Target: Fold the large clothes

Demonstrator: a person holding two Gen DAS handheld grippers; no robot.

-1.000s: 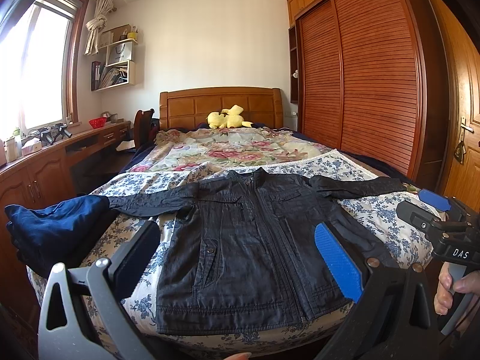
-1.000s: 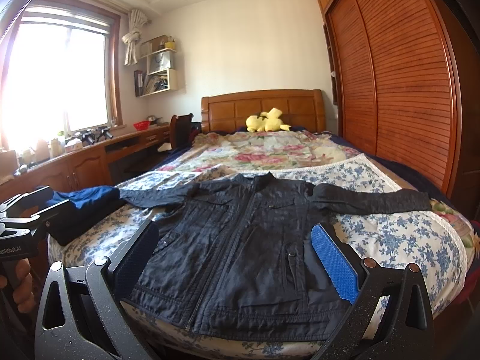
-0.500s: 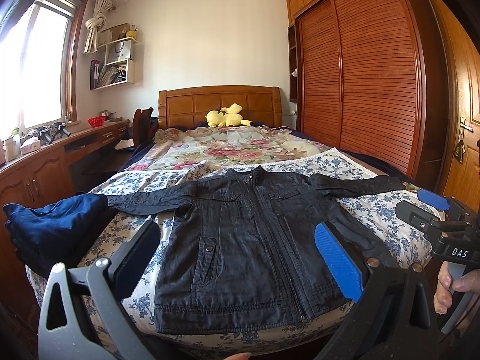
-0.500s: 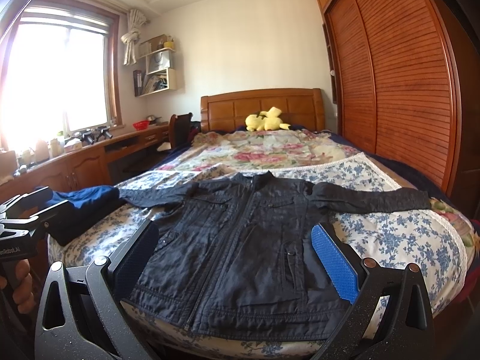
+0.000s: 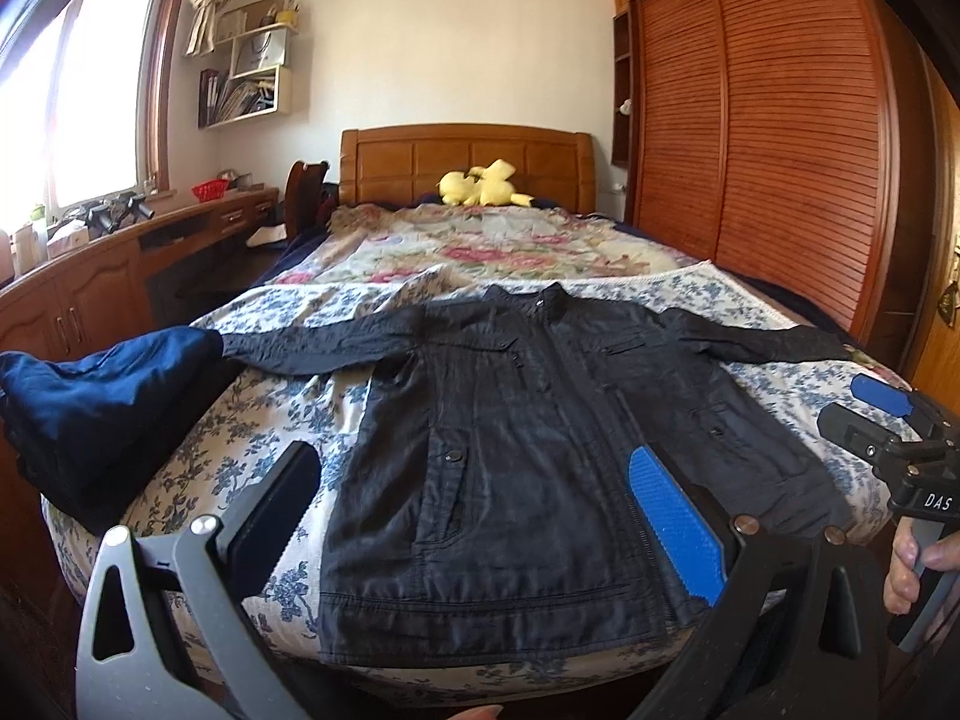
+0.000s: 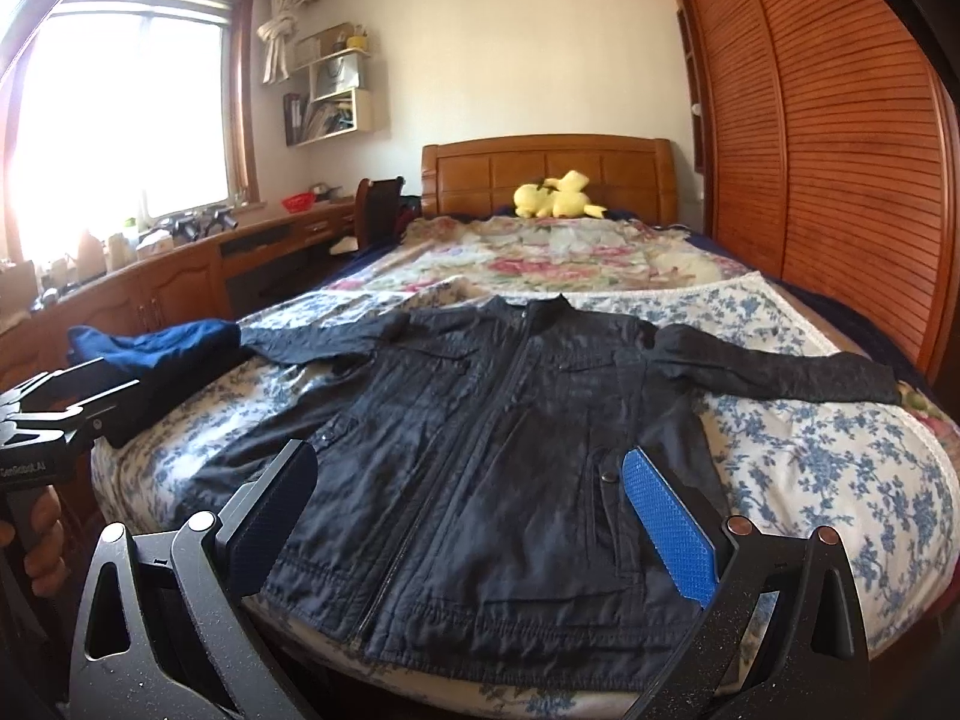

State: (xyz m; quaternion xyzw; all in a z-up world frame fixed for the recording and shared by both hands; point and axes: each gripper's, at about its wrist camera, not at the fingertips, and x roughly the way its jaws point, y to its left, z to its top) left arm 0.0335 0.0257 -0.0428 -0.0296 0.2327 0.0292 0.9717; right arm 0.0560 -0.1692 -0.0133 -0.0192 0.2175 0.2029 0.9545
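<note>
While both jaws stand spread and empty, left hand-held gripper [image 5: 474, 516] and right hand-held gripper [image 6: 468, 516] facing black jacket [image 5: 540, 438] flat on bed [image 5: 252, 420], hem nearest, collar farthest, sleeves outstretched sideways, each nearer its own-side sleeve.

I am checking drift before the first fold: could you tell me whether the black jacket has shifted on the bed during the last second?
No. The black jacket lies flat with its collar against the same white quilt edge.
</note>
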